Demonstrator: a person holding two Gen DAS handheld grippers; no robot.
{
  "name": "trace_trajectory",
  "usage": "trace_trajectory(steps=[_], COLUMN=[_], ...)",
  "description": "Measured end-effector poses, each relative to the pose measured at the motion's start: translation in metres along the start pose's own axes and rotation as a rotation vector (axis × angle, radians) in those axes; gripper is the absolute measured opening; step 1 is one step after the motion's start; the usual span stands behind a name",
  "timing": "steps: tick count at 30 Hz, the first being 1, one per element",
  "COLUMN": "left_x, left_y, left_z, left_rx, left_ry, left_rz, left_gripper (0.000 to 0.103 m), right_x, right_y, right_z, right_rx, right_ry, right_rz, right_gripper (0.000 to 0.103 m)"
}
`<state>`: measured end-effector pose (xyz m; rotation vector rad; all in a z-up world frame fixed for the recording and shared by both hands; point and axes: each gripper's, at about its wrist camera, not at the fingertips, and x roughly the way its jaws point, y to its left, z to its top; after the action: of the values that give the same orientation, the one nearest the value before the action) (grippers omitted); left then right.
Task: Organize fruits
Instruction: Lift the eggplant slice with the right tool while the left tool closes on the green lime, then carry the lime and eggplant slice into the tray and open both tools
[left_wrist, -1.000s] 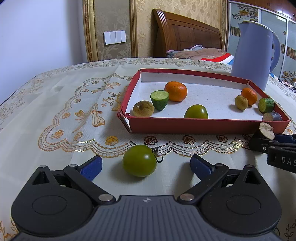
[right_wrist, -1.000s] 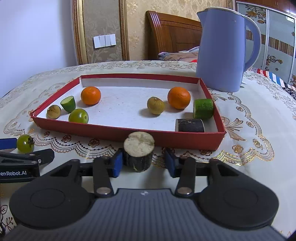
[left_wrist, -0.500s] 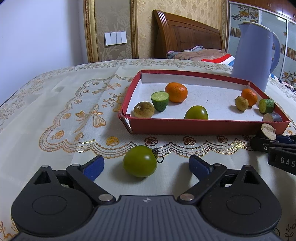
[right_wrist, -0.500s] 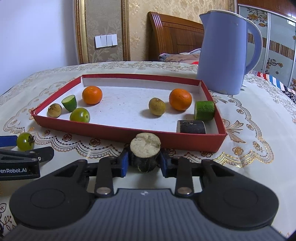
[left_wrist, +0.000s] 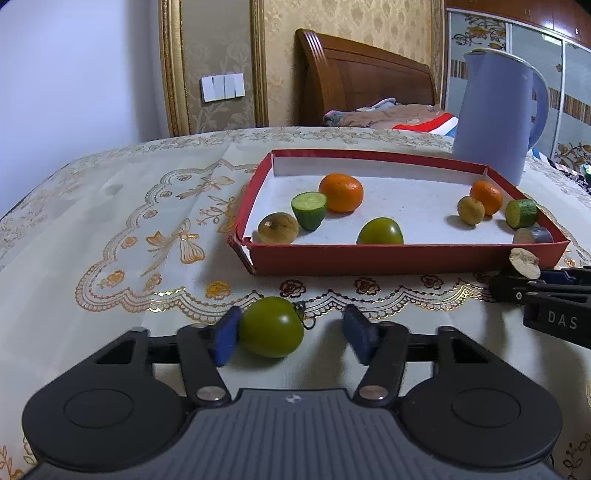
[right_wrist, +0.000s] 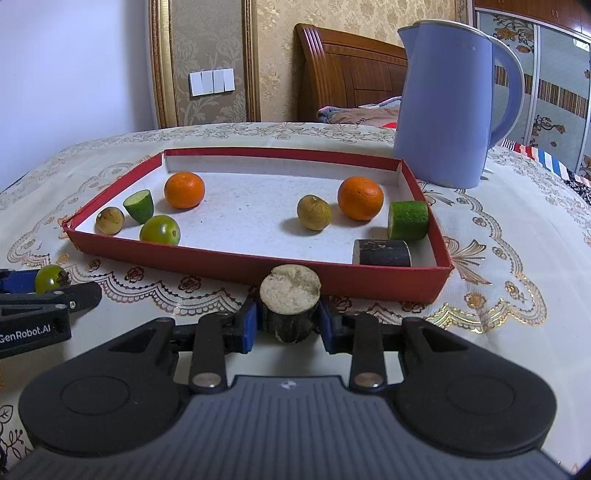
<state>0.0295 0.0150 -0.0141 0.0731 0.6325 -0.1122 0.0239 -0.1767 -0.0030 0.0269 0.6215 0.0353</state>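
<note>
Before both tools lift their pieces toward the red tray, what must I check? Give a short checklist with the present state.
1. Right tool shut on dark cut stub: ok.
2. Left tool closed on green tomato: not ok; only one pad touches, the other stands apart.
3. Free floor in red tray centre: ok.
4. Tools apart from each other: ok.
5. Stub lifted off tablecloth: cannot tell.
6. Blue kettle outside the tray, behind it: ok.
</note>
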Motion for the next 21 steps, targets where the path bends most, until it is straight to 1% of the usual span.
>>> trace_trajectory(steps=[1,2,4,7,10,16,19,21], left_x=[0.0,0.0,-0.001,-0.001,-0.002,-0.002,-0.004,-0.009], left_y=[0.0,0.001,0.003,0.004,0.003,0.005,0.005,0.005], left_z=[0.0,0.0,0.0,0.0,0.0,0.0,0.0,0.0], left_rx=[-0.001,-0.005,-0.018,-0.022,-0.021,-0.025,-0.026,-0.023], left_ry=[-0.002,-0.003,-0.006,-0.007,-0.01,-0.01,-0.019,-0.04], left_rz=[0.005,0.007,0.01,0.009,0.015,0.014,0.02,0.026], left_gripper=[0.052,0.045,0.037,0.037,0.035,0.035,0.034,0.034], right_x=[0.0,0.0,0.0,-0.001,-0.002,-0.004,-0.011,-0.015], right_y=[0.0,0.0,0.0,-0.001,-0.001,-0.003,-0.003,-0.001], right_z=[0.0,0.0,0.0,0.0,0.0,0.0,-0.001,-0.002], right_rx=[0.001,0.002,0.003,0.005,0.008,0.019,0.017,0.005], right_ry=[-0.001,-0.001,-0.002,-0.005,-0.008,-0.015,-0.05,-0.077], right_rz=[0.001,0.001,0.002,0.002,0.001,-0.002,-0.001,-0.003], right_gripper=[0.031,0.031,0.031,0.031,0.031,0.031,0.031,0.031])
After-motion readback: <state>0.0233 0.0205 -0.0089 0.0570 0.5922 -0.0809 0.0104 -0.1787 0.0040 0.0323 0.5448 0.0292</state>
